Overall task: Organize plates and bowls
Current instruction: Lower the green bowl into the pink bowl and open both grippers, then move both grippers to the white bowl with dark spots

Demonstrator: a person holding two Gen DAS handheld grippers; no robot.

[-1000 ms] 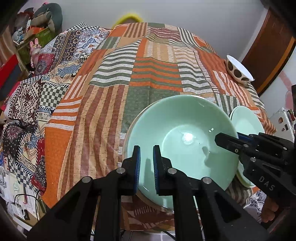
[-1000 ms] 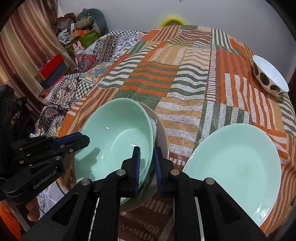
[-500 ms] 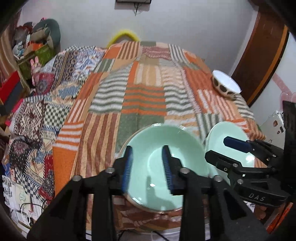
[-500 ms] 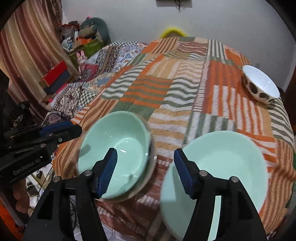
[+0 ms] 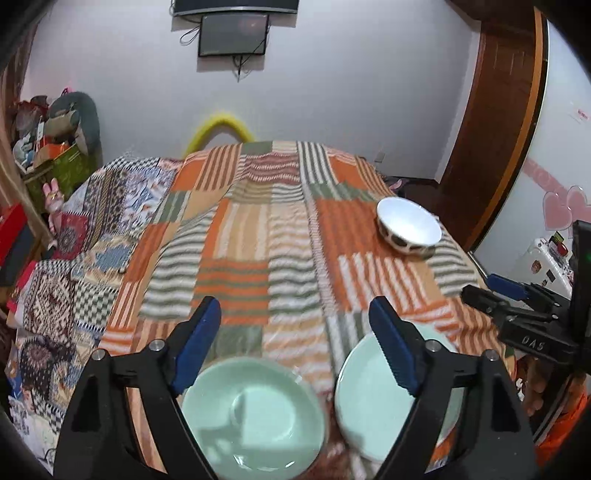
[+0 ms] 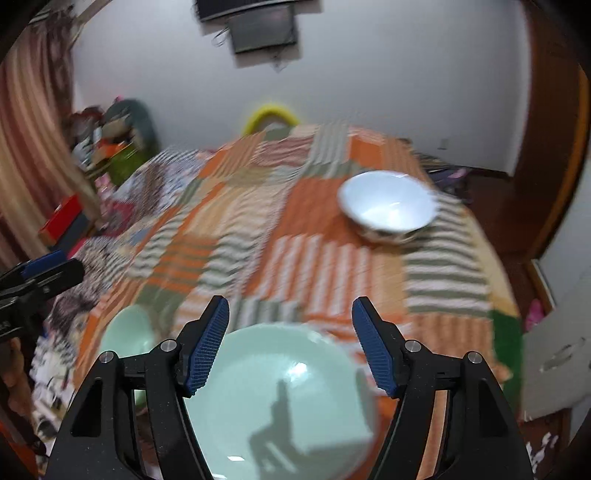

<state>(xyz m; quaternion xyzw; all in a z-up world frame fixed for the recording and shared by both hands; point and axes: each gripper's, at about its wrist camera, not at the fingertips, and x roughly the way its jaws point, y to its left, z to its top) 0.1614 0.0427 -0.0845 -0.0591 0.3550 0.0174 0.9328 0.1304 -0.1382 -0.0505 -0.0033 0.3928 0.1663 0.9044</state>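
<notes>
A mint-green bowl sits at the near edge of the patchwork bedspread; it also shows at the left in the right wrist view. A mint-green plate lies right of it and fills the bottom of the right wrist view. A white bowl with dark spots stands at the far right. My left gripper is open and empty above the green bowl and plate. My right gripper is open and empty above the plate.
A yellow ring pokes up behind the bed's far edge. Clutter and boxes stand at the left. A wooden door is at the right. A dark screen hangs on the wall.
Both grippers let go of the green bowl, opened wide and pulled up and back. The bowl now rests on the bedspread beside the plate. The right view is blurred by motion.
</notes>
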